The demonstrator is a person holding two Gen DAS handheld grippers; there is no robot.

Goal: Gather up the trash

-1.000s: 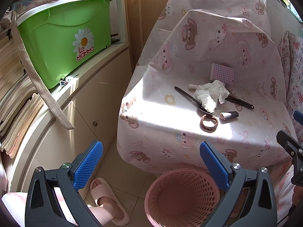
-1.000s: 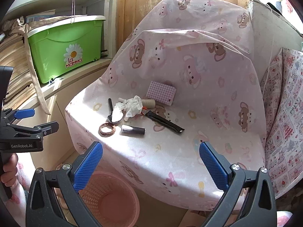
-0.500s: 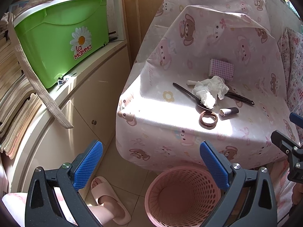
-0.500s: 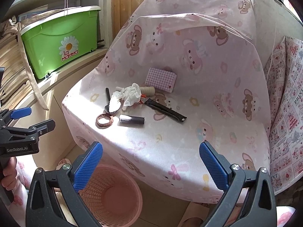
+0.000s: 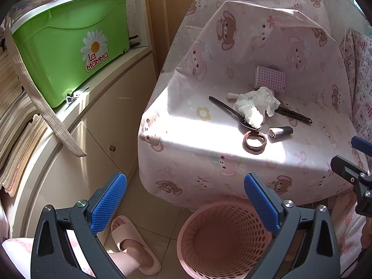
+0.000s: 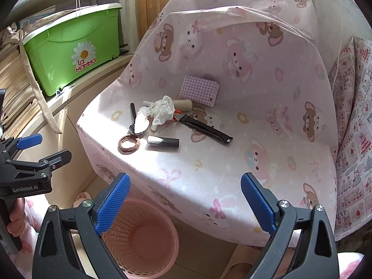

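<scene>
On the pink bear-print covered seat [image 5: 190,153] lie a crumpled white tissue [image 5: 254,103] [image 6: 160,110], a black spoon [image 5: 230,111], a brown hair ring [image 5: 254,140] [image 6: 129,143], a small black-wrapped roll [image 5: 280,131] [image 6: 164,142], a black wrapper [image 6: 205,129] and a cardboard tube [image 6: 183,104]. A pink perforated waste basket [image 5: 223,237] [image 6: 144,237] stands on the floor in front. My left gripper [image 5: 183,200] is open and empty, above the floor beside the basket. My right gripper [image 6: 186,202] is open and empty, in front of the seat's edge.
A purple checked box [image 5: 270,79] [image 6: 201,90] sits behind the trash. A green "La Mamma" bin [image 5: 69,44] stands on a cream cabinet ledge at left, next to stacked papers. A foot in a pink slipper [image 5: 132,244] is on the tiled floor.
Both grippers have moved a little closer to the seat and basket; the basket shows more fully. Both stay open and empty. Nothing on the seat has moved.
</scene>
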